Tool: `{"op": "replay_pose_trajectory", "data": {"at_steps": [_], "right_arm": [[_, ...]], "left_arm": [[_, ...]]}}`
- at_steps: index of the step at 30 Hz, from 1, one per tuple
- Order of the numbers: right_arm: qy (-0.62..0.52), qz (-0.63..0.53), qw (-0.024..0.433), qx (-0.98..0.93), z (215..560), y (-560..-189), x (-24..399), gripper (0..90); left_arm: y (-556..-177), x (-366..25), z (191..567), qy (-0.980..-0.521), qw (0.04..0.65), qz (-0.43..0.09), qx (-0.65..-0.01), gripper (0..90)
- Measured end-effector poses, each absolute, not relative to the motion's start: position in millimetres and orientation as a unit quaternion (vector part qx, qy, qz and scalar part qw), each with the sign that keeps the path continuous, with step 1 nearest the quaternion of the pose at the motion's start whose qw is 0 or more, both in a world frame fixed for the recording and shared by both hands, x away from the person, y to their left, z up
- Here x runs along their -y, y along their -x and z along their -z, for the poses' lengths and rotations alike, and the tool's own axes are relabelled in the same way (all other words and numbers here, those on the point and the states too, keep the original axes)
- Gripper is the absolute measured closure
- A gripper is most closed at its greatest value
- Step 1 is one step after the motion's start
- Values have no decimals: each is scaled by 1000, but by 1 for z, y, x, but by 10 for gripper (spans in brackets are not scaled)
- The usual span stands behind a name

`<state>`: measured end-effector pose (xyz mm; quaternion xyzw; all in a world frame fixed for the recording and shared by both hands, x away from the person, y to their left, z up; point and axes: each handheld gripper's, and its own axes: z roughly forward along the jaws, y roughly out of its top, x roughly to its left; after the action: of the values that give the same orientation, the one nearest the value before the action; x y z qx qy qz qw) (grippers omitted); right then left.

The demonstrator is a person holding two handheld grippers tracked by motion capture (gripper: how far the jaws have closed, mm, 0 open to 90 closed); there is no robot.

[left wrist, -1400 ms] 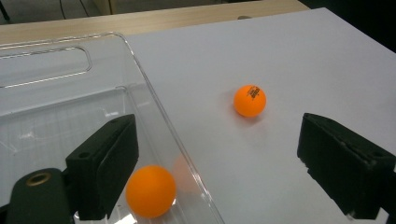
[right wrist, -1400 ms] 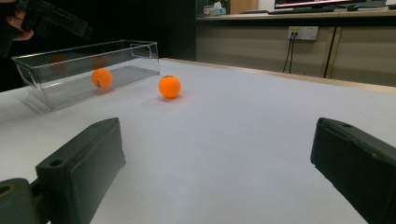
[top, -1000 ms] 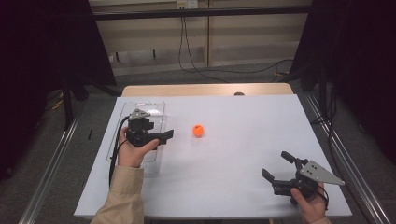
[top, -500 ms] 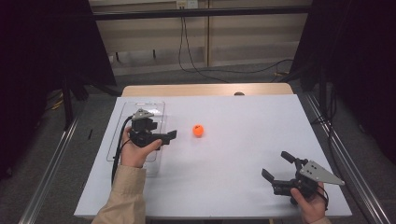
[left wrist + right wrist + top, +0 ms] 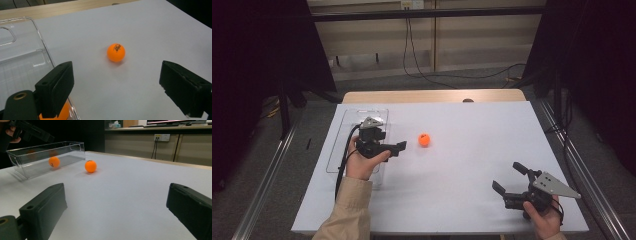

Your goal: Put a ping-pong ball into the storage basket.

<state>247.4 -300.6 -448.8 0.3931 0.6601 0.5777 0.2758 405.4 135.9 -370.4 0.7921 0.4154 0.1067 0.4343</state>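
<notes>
An orange ball [image 5: 424,140] [image 5: 116,52] [image 5: 90,166] lies loose on the white table [image 5: 462,150]. My left gripper [image 5: 395,145] [image 5: 118,73] hovers just left of it, by the clear plastic tray [image 5: 343,131] [image 5: 22,57] [image 5: 37,161]. It is open, and the ball lies a short way ahead of its jaws. A second orange ball [image 5: 54,161] [image 5: 63,112] rests inside the tray. My right gripper [image 5: 508,177] [image 5: 117,195] is open and empty near the front right corner, pointing across the table at the loose ball and the tray.
A wooden strip [image 5: 432,96] runs along the table's far edge. Dark curtains and metal rails flank both sides. Cables hang against the back wall [image 5: 422,40].
My left gripper has edged slightly to the right, closer to the loose ball. The right gripper and both balls have stayed put.
</notes>
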Motion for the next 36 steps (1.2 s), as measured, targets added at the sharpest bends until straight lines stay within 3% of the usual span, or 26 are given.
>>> {"op": "replay_pose_trajectory", "data": {"at_steps": [36], "right_arm": [[-393,-577,273,-661,449,-248,300,21]], "left_arm": [[-408,-110,383,-807,422,-110,-397,124]]}}
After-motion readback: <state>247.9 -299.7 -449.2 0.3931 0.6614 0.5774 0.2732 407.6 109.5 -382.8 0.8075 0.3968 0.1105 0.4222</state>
